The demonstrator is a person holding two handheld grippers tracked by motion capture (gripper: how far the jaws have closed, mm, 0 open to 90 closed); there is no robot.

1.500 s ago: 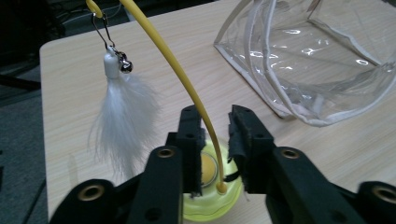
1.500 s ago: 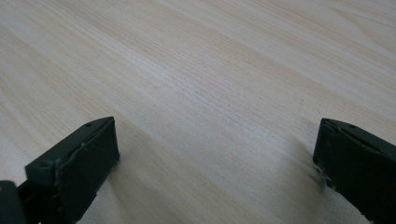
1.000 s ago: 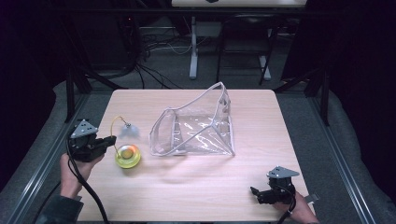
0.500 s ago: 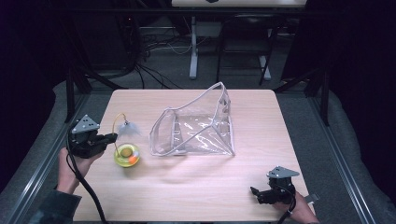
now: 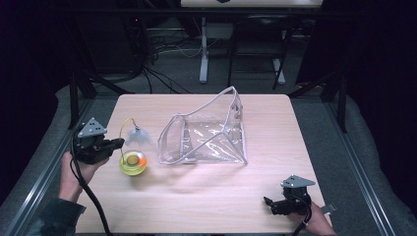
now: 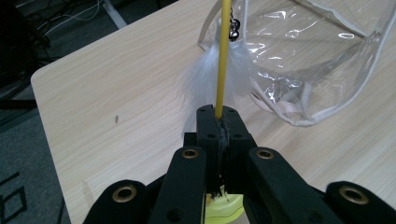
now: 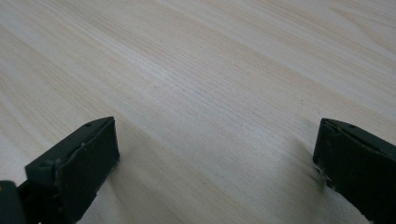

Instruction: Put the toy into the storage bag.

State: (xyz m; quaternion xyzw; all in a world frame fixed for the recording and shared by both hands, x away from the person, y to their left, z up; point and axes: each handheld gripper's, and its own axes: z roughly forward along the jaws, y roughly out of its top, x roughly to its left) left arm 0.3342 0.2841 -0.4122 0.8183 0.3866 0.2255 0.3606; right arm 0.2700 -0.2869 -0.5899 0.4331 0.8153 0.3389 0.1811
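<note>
Drawn slightly leftward, left gripper (image 5: 114, 144) jaws pinch the yellow wand (image 6: 223, 56); right gripper (image 5: 269, 202) jaws spread over bare table (image 7: 210, 70).

A cat toy: a thin yellow wand (image 6: 223, 56) arches to a white feather (image 5: 136, 134) with a small bell, above a yellow-green ball (image 5: 133, 162) on the table. Just beside it, a clear pouch (image 5: 206, 135) with white trim stands open, mouth toward the toy.
</note>
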